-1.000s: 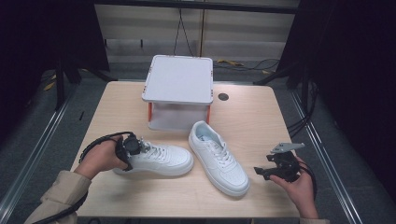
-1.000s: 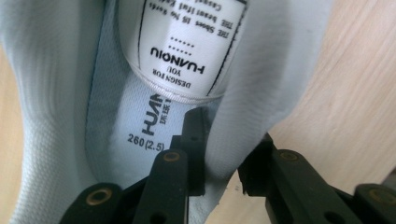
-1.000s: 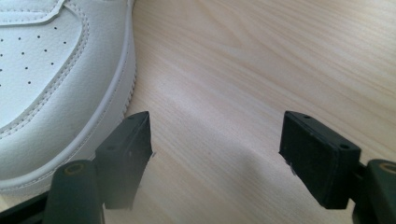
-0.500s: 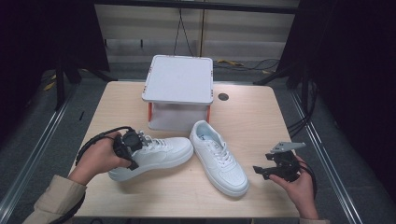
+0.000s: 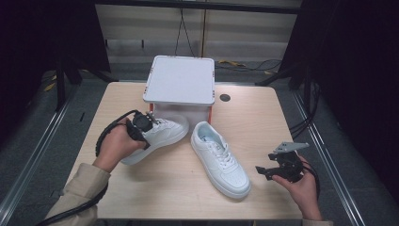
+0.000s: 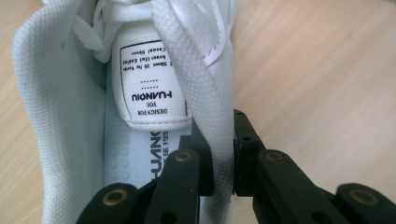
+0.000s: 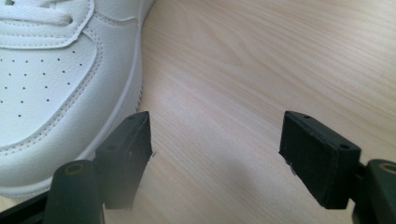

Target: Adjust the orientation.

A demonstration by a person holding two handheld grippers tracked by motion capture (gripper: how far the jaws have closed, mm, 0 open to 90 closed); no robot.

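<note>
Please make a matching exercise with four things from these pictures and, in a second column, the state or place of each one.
1. left gripper
2. right gripper
3. right shoe
4. white box

a. flat on the table, untouched
b. at the table's far edge
c. clamped on the left shoe's collar
d. jaws apart, nothing between

Pairs: 1-c, 2-d, 3-a, 4-b

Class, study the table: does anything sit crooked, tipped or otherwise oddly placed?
Yes. The left sneaker is tilted, its heel side raised off the table because the left gripper is shut on its collar. The right sneaker lies flat but at a different angle, so the pair is unaligned.
</note>
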